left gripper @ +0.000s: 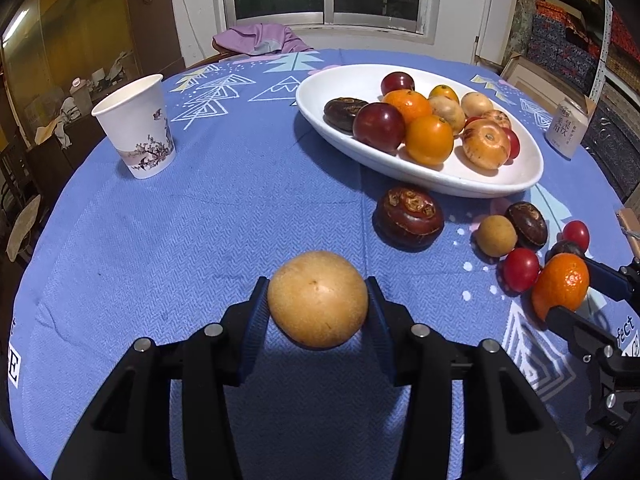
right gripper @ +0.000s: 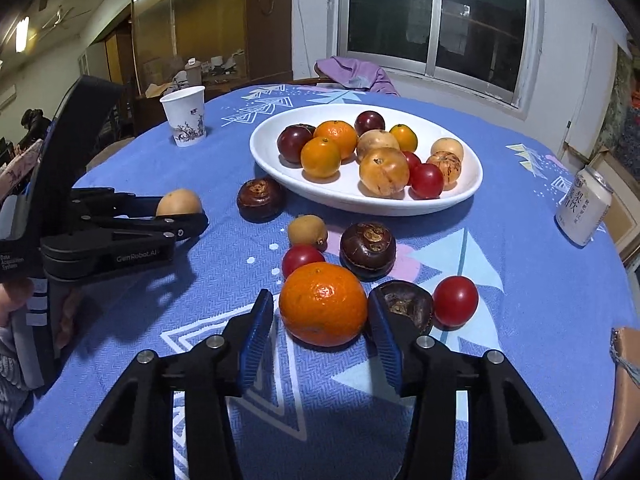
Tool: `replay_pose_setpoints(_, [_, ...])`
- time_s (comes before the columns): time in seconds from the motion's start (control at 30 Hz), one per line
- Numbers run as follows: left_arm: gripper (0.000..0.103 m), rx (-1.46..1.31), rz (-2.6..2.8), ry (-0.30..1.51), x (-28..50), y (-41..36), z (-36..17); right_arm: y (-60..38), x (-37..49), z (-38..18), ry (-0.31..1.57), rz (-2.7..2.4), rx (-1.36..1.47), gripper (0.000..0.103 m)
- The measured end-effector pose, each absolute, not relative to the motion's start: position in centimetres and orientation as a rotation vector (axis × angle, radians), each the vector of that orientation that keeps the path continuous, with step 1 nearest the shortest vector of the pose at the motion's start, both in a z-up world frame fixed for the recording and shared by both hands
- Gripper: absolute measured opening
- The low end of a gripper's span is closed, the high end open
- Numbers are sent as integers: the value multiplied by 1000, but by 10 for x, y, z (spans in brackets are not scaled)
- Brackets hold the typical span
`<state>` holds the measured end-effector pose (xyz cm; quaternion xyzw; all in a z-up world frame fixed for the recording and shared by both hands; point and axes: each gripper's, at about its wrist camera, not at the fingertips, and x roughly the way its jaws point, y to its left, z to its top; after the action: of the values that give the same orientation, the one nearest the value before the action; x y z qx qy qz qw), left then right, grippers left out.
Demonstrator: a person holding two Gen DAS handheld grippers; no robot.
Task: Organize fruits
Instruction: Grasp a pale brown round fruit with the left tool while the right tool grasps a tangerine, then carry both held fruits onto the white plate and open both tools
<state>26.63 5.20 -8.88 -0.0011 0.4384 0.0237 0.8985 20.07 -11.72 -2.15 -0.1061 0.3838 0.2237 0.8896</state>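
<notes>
My left gripper (left gripper: 317, 282) is shut on a round tan fruit (left gripper: 318, 298), held just above the blue tablecloth; the right wrist view shows that gripper (right gripper: 196, 220) and fruit (right gripper: 178, 202) at the left. My right gripper (right gripper: 320, 295) has both blue pads against a mandarin (right gripper: 323, 304) that rests on the cloth. The white oval bowl (right gripper: 360, 208) behind holds several mandarins, dark red fruits and tan fruits. Loose on the cloth are dark brown fruits (right gripper: 368, 250) (right gripper: 260, 200) (right gripper: 412, 306), red tomatoes (right gripper: 455, 301) (right gripper: 302, 259) and a small tan fruit (right gripper: 307, 230).
A paper cup (left gripper: 138, 128) stands at the far left of the round table. A white drink can (right gripper: 584, 210) stands near the right edge. A purple cloth (right gripper: 352, 74) lies on a chair behind the table. A brown object (right gripper: 624, 380) pokes in at the right.
</notes>
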Motion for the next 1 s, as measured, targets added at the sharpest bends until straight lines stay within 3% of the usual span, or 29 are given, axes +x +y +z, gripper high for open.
replay_pose_setpoints(0.67, [46, -9, 9, 868, 257, 45, -80, -125, 195, -15, 798, 507, -160, 46])
replay_pose_setpoints(1.0, [46, -3, -32, 788, 264, 34, -31, -163, 216, 30, 721, 469, 0, 46])
